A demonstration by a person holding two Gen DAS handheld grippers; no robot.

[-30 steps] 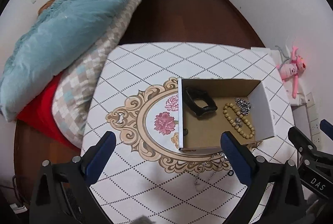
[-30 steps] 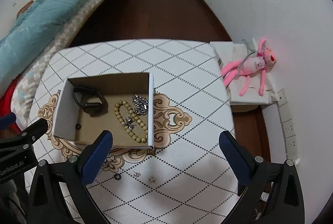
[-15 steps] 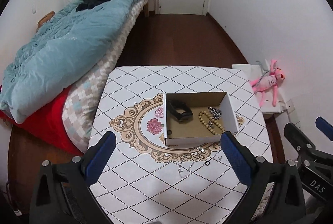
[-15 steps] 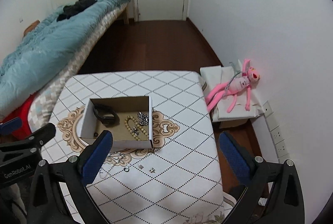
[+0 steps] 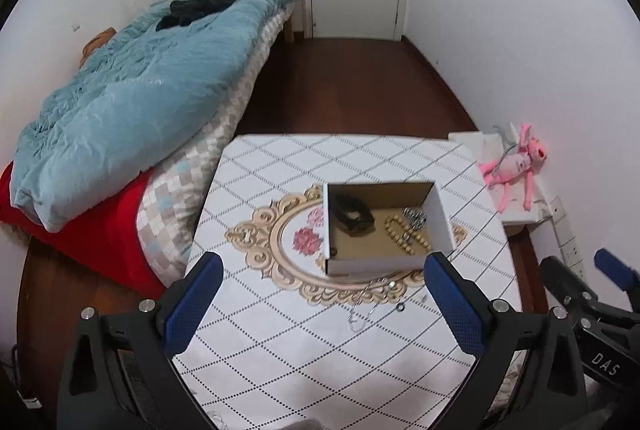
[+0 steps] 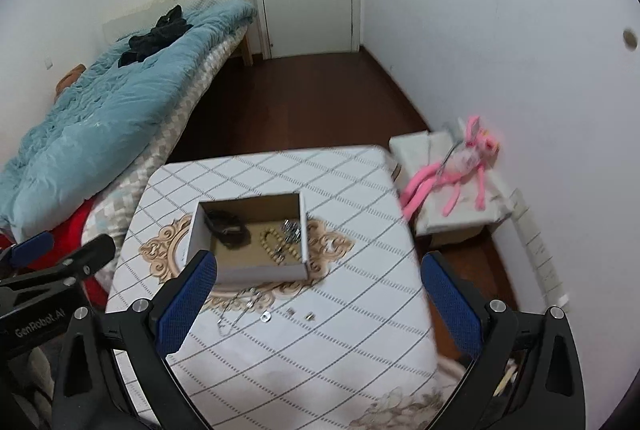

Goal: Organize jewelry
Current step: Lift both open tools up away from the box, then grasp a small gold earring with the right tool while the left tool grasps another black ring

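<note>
Box (image 5: 384, 266): matt cardboard, white outside, raw brown inside. Tablecloth (image 5: 304, 350): smooth printed cloth. Bead bracelet (image 5: 406, 234): wood-like beads. Chain (image 6: 236, 310) near table's front edge: shiny metal. Gripper pads (image 6: 186, 304): textured blue rubber. Floor (image 5: 344, 86): glossy dark wood. Blanket (image 5: 132, 102): fuzzy cloth.

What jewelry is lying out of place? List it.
Four pieces lie loose on the tablecloth in front of the cardboard box rather than inside it: a thin silver chain, a small ring and two tiny earring-like pieces. Both tongs hang open and empty.
</note>
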